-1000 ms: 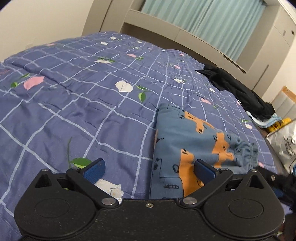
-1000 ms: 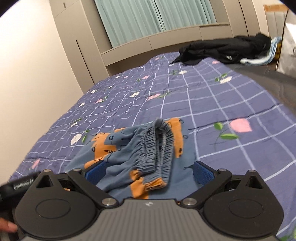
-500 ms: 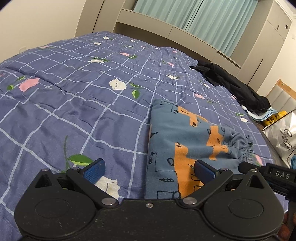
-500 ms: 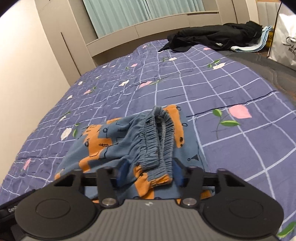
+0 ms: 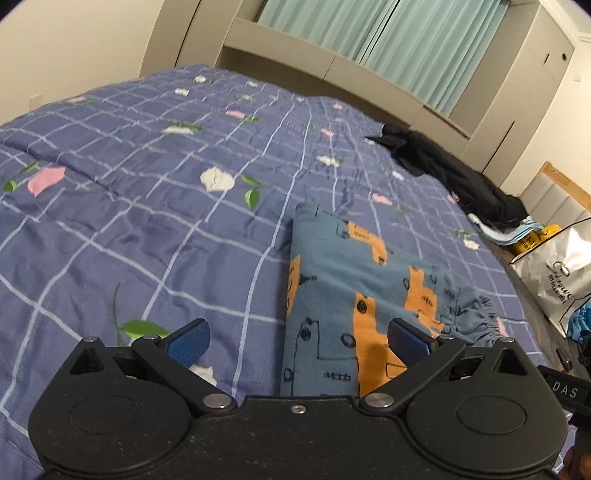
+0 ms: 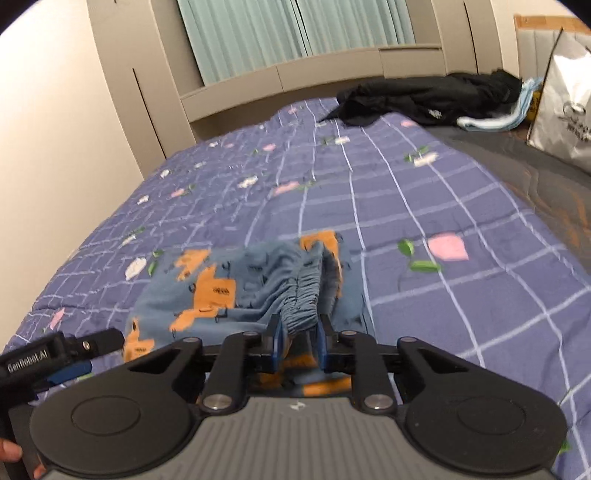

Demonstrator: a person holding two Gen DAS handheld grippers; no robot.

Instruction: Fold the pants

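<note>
Gripping the gathered elastic waistband (image 6: 301,306) of the pants (image 6: 221,295), our right tool (image 6: 298,347) had just been closing, and its blue pads (image 6: 277,345) now pinched that bunched band between them. We saw the pants, blue-grey with orange blocks and small dark drawings, lying on the bed (image 6: 461,221) over a purple quilt with a white grid and scattered flowers. In the right wrist view the garment was partly doubled over, the waistband lifted toward the tool and the rest spread to the left on the quilt.

Our left tool (image 5: 298,341) stood spread wide, its blue pads (image 5: 188,341) well apart and pressing on nothing. In the left wrist view we found the near edge of the pants (image 5: 332,295) lying between those pads, closer to the right one, with the left pad over bare quilt (image 5: 147,221). The folded left edge of the pants ran straight away from the tool.

At the far side of the bed we noted a black garment (image 5: 454,177) in a heap, light blue cloth (image 6: 495,122) beside it, and a white bag (image 5: 557,273) off the bed's edge. Pale green curtains (image 6: 295,33) hung behind a beige headboard unit (image 5: 369,70).
</note>
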